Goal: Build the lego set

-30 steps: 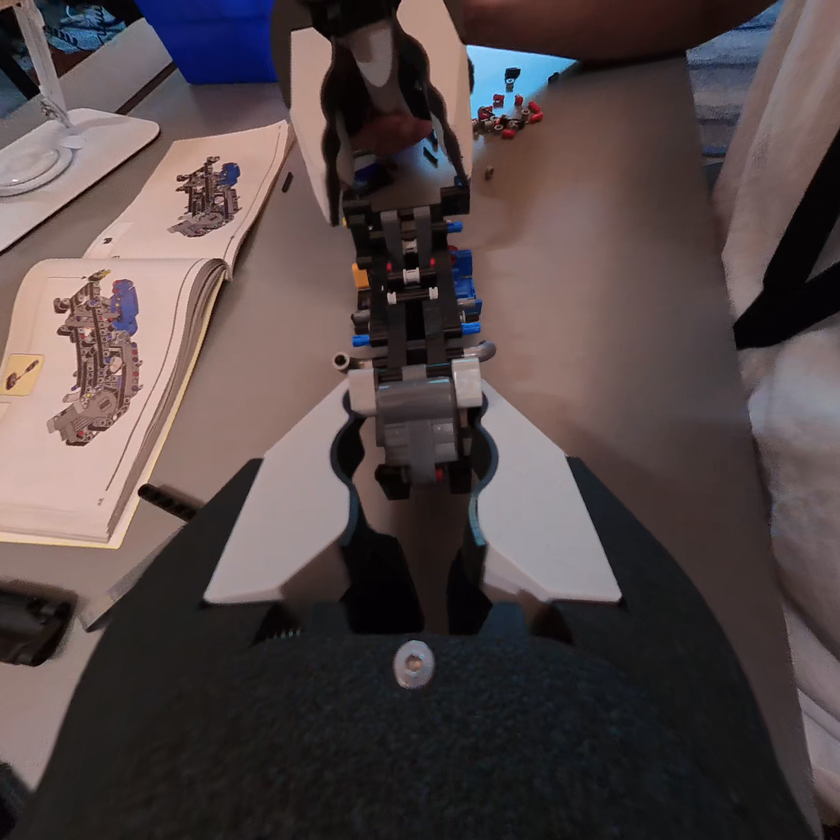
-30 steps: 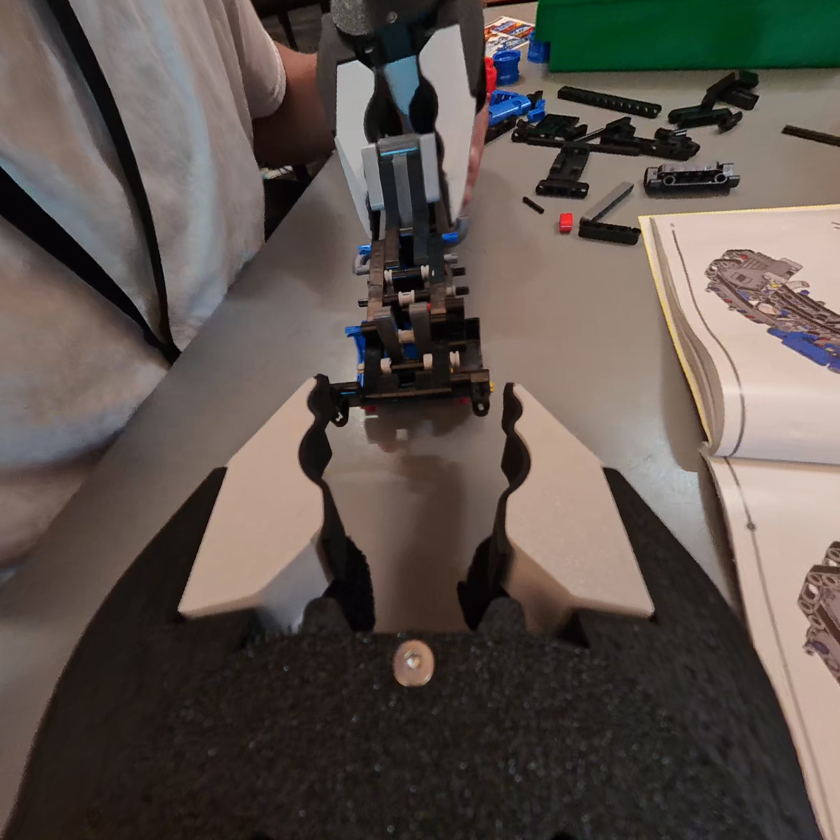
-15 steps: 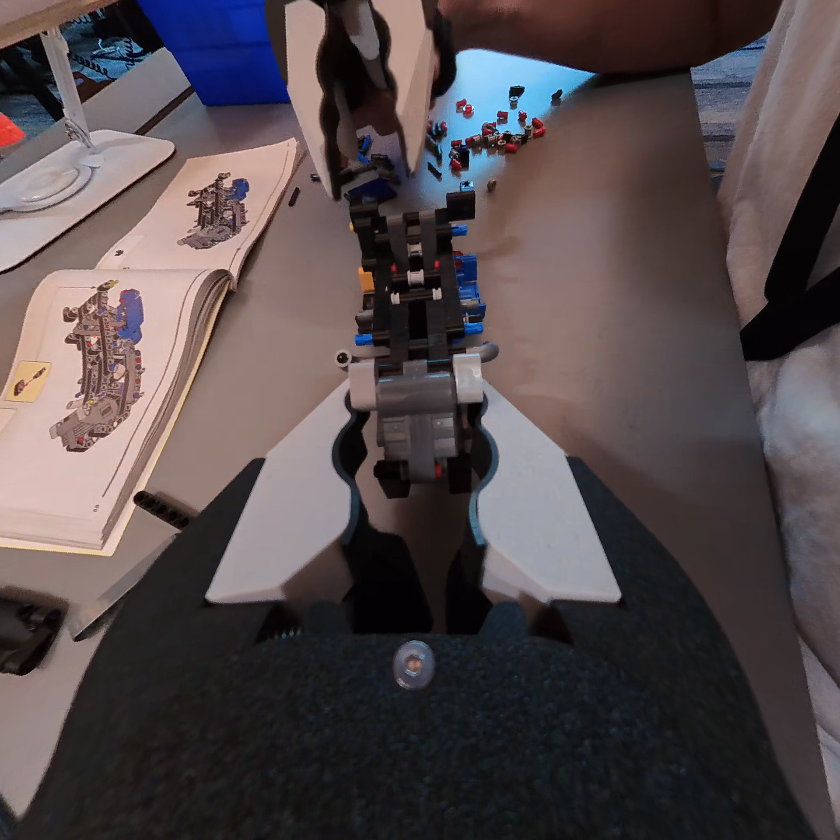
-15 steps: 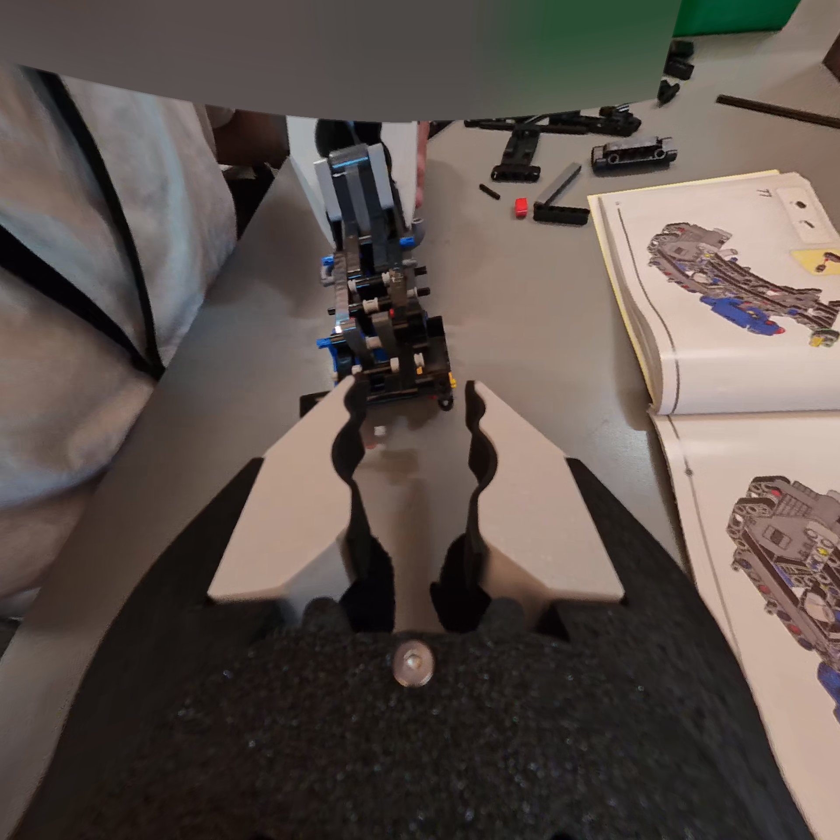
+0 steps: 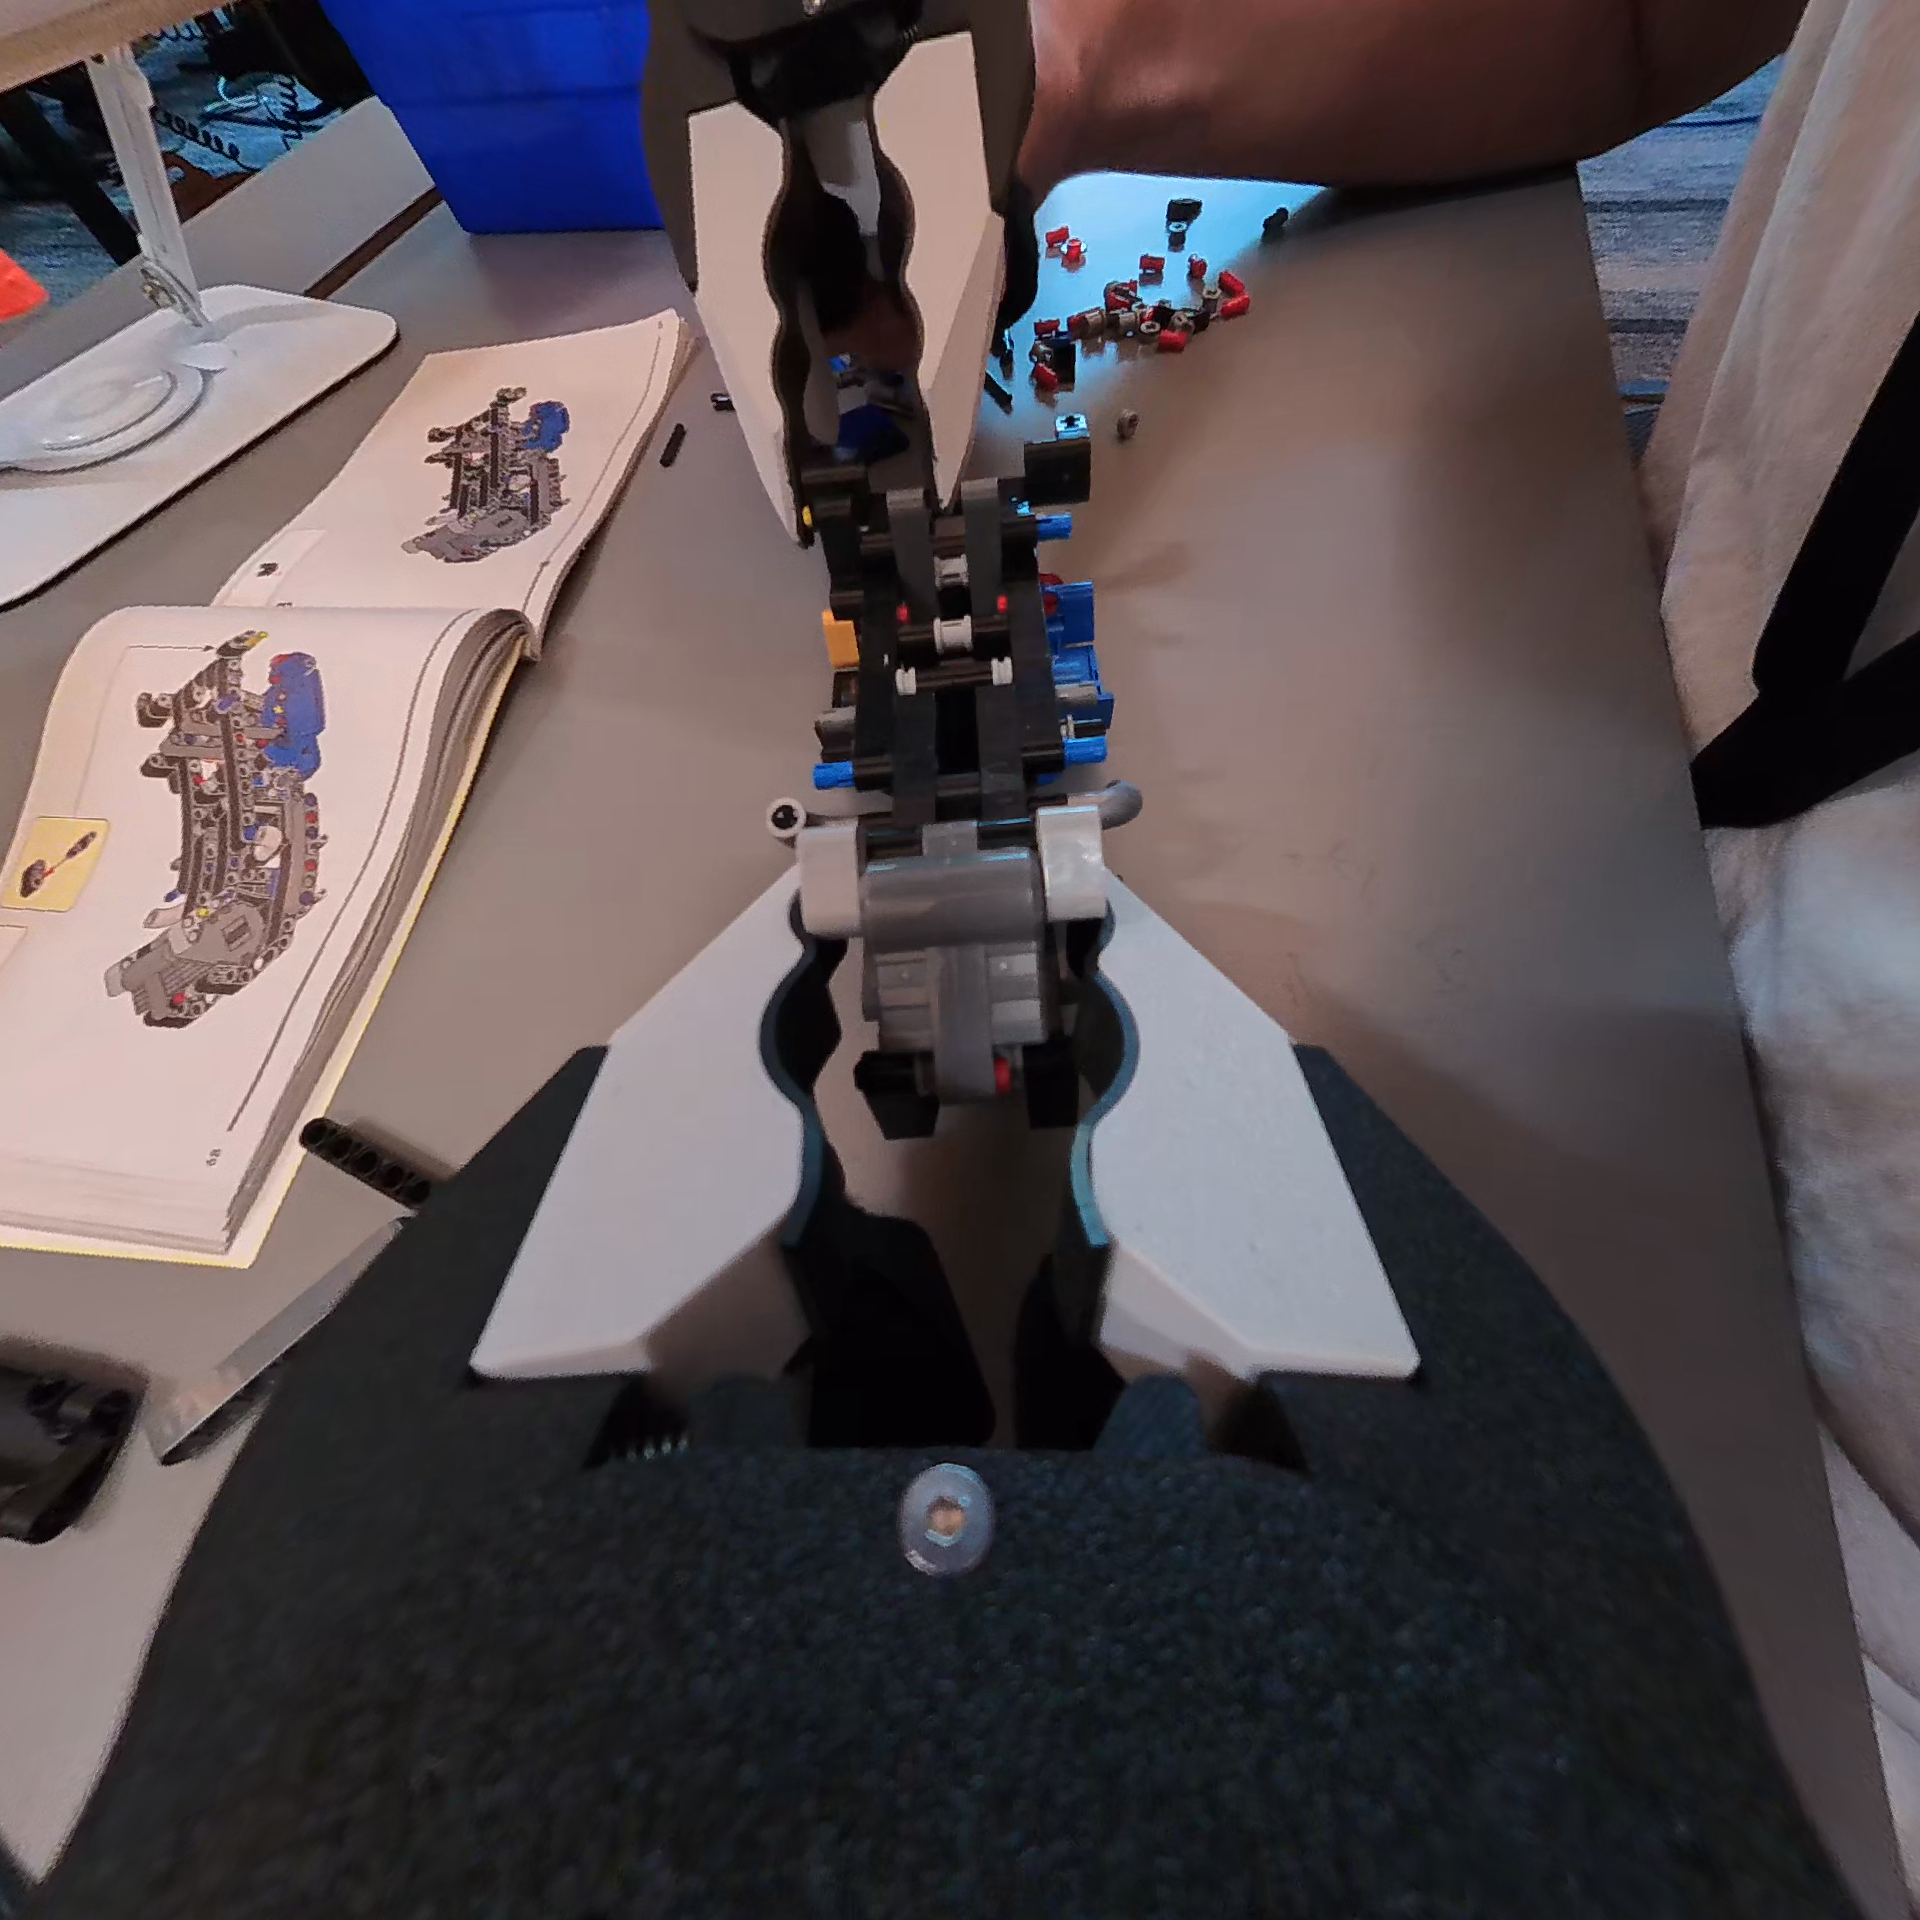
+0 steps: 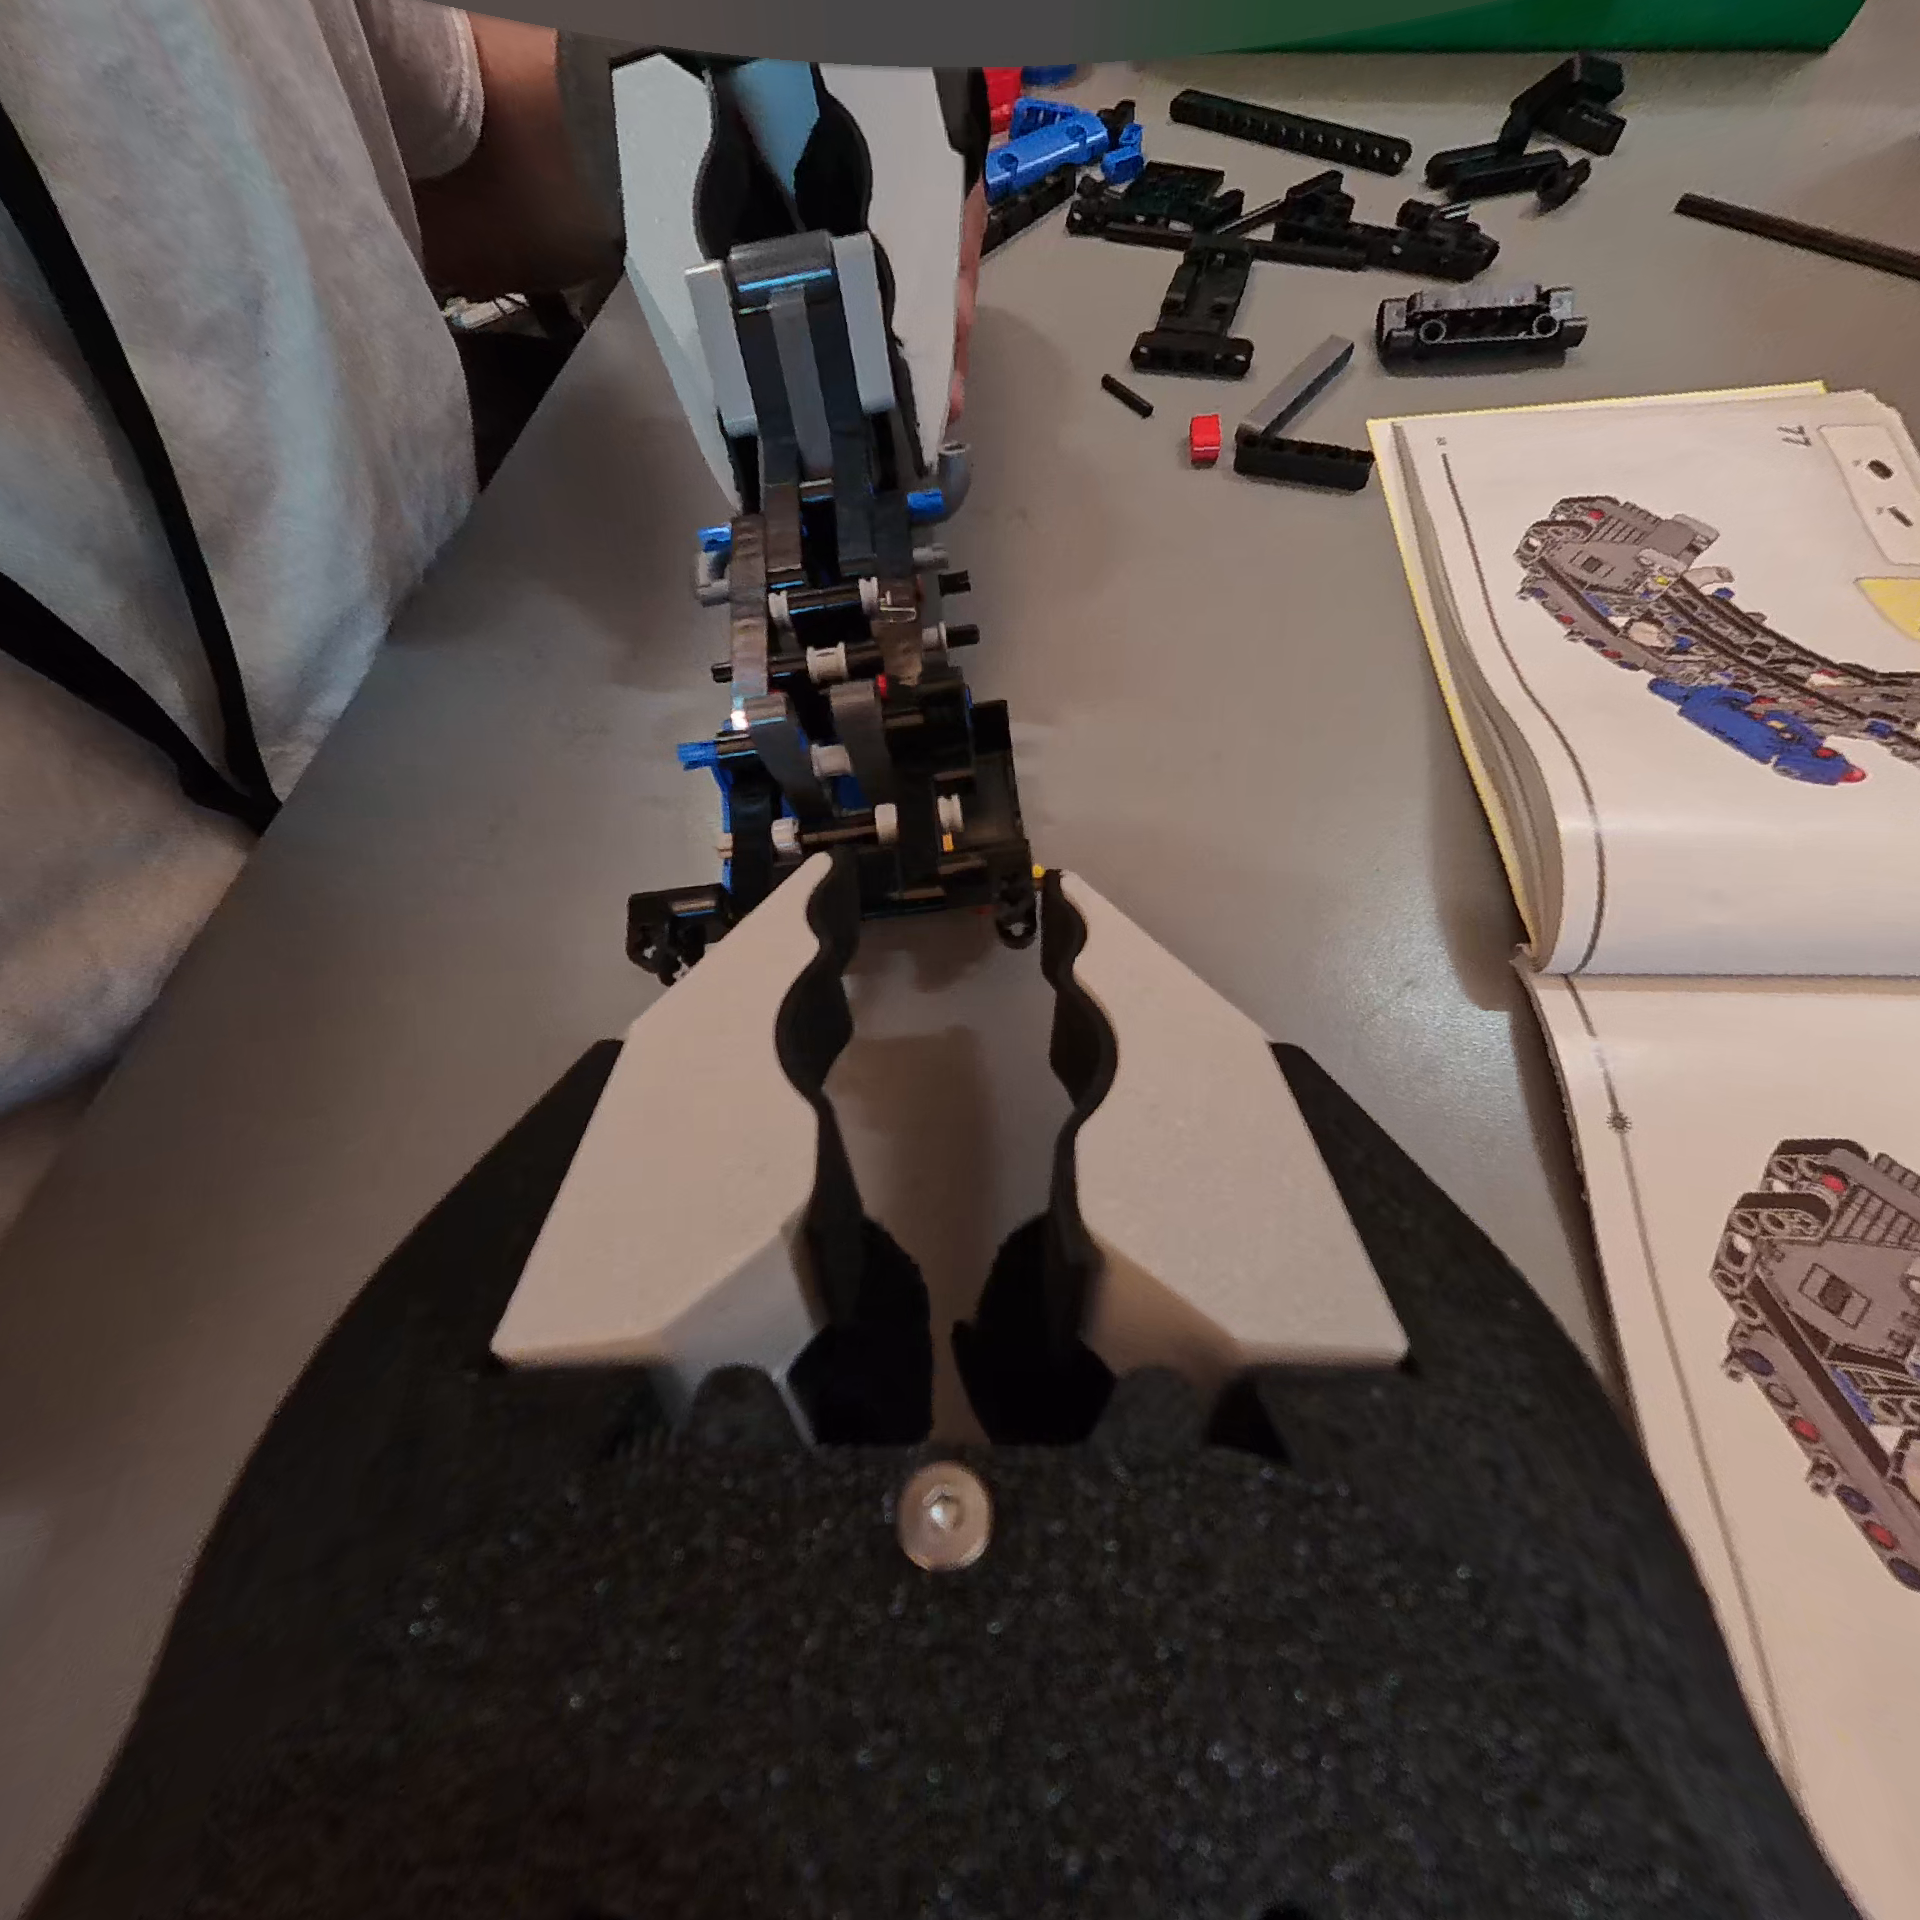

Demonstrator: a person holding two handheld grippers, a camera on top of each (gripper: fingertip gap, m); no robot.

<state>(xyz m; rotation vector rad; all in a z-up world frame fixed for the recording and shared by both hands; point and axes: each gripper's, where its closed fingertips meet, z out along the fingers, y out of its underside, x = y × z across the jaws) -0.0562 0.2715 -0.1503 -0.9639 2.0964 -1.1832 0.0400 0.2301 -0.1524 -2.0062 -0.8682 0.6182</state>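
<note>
A long lego model [image 5: 951, 665] of black beams with blue pins and a grey end lies on the grey table [image 5: 1351, 935]. My left gripper [image 5: 951, 904] is shut on its grey end. My right gripper [image 6: 940, 883] has its jaws narrowed around part of the model's black far end [image 6: 914, 821], with the fingertips [image 6: 821, 883] against it. The right gripper also shows at the top of the left wrist view [image 5: 873, 488], tilted down onto that end. The left gripper shows far off in the right wrist view [image 6: 800, 312].
An open instruction booklet [image 5: 260, 831] lies beside the model, also seen in the right wrist view [image 6: 1714, 675]. Loose black beams [image 6: 1299, 229] and small red pieces [image 5: 1132, 312] are scattered beyond. A blue bin [image 5: 520, 104], a white lamp base [image 5: 156, 384] and a person's shirt [image 6: 208, 416] border the table. Left tips to right tips: about 11 cm.
My right gripper went from wide open near the model's black end, lifted and narrowed, then came down onto that end with its jaws closed in. My left gripper kept its hold.
</note>
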